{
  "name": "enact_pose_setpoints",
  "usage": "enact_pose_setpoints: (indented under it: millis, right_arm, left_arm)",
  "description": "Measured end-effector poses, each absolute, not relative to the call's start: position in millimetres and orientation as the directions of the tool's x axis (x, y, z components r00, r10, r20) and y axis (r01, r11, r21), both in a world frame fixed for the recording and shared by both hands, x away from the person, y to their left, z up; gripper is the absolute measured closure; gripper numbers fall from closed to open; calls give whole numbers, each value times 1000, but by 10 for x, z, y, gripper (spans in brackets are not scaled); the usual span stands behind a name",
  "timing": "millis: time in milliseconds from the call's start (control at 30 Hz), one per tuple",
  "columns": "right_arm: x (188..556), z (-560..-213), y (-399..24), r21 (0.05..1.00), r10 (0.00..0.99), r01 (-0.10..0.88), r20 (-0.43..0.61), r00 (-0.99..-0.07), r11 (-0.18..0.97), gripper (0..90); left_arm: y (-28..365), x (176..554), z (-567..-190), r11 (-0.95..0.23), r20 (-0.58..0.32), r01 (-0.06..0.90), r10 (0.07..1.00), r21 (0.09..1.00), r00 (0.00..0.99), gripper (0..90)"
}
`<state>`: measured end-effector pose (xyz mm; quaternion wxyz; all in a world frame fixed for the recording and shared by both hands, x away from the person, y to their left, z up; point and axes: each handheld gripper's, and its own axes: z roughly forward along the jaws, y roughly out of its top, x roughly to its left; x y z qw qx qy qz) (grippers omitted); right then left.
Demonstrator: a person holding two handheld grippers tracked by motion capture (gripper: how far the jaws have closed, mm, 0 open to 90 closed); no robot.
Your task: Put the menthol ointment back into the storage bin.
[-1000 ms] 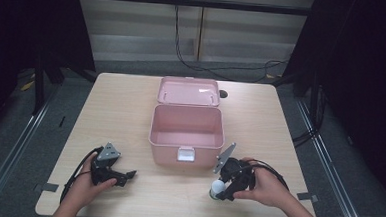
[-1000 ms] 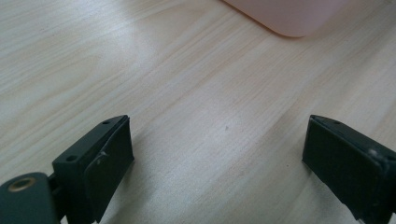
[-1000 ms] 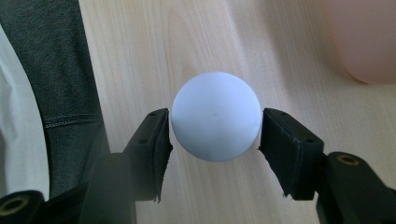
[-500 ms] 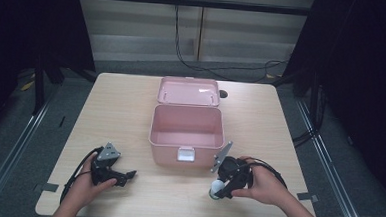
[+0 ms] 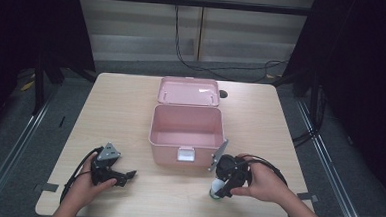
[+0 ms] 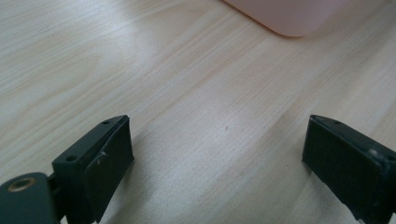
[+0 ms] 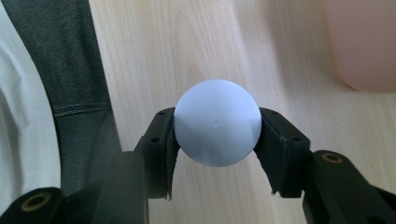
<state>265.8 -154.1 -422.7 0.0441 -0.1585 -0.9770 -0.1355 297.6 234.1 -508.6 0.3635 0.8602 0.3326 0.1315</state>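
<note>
My right gripper (image 7: pixel 217 133) has just closed on the pale round ball (image 7: pixel 217 122); my left gripper (image 6: pixel 217 158) gapes wide over the light wooden table (image 6: pixel 187 93).

We see two black grippers, the left gripper (image 5: pixel 127 175) and the right gripper (image 5: pixel 219 189), each with a grey three-cornered plate, looping black cables, blocky screw-holed fingers (image 7: pixel 159 140) and brass fittings.

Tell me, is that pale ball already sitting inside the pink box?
No, the pale ball is clamped between the right gripper fingers over the wooden table, beside the pink box.
</note>
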Motion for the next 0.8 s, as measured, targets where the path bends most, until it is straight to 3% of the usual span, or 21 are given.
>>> enact_pose_setpoints:
  millis: [800]
  right_arm:
    - [2815, -3600, -1564, 228, 332, 354, 130, -934, 907, 507]
  left_arm:
    - [2340, 2976, -5086, -514, -16, 477, 668, 713, 744, 80]
